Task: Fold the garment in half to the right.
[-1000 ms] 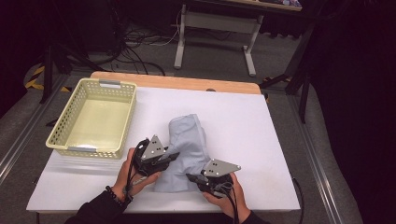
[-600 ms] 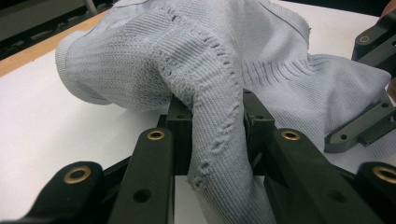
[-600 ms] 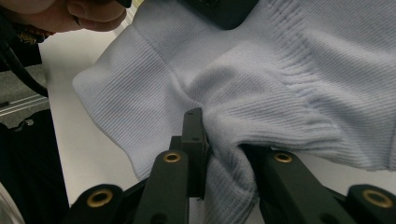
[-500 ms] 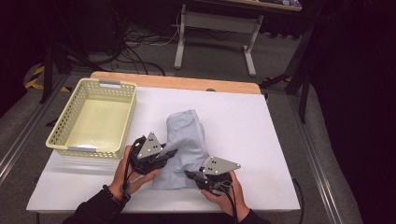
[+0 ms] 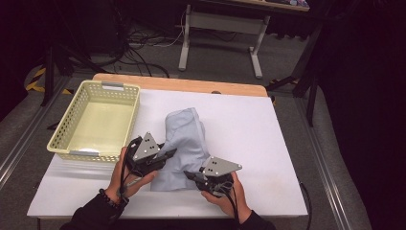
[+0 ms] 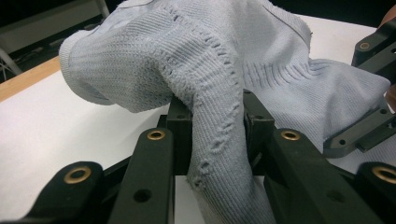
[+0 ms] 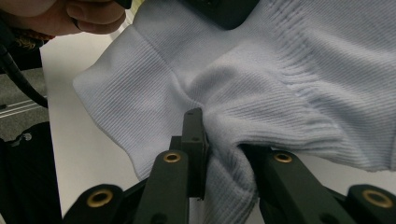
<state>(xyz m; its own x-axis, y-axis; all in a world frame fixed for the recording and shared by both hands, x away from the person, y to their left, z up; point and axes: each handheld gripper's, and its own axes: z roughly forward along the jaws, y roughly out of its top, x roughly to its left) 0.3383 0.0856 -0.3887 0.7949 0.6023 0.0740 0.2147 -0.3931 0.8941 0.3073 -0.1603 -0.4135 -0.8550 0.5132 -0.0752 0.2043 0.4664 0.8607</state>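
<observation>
High view: pale blue-grey knit garment, soft and rumpled, bunched lengthwise on the white table just right of an empty cream perforated plastic basket; wood strip along the table's far edge. Left gripper sits at the garment's near left edge, right gripper at its near right corner, each black with a grey three-cornered plate. The work in hand reads as folding or gathering the garment; both pinches are best kept firm and moved together so the limp knit does not slide out or drag unevenly. Left gripper view: jaws pressed onto a fold of the garment; fabric fine-ribbed, with a raised seam of small eyelet holes running down between the jaws; a rounded, cuff-like edge lies towards the table beyond. Right gripper view: jaws pinching a gathered ridge of the garment; fine vertical ribbing, a broad hemmed band spread flat on the table, cloth puckering towards the grip. The left hand shows at top left.
</observation>
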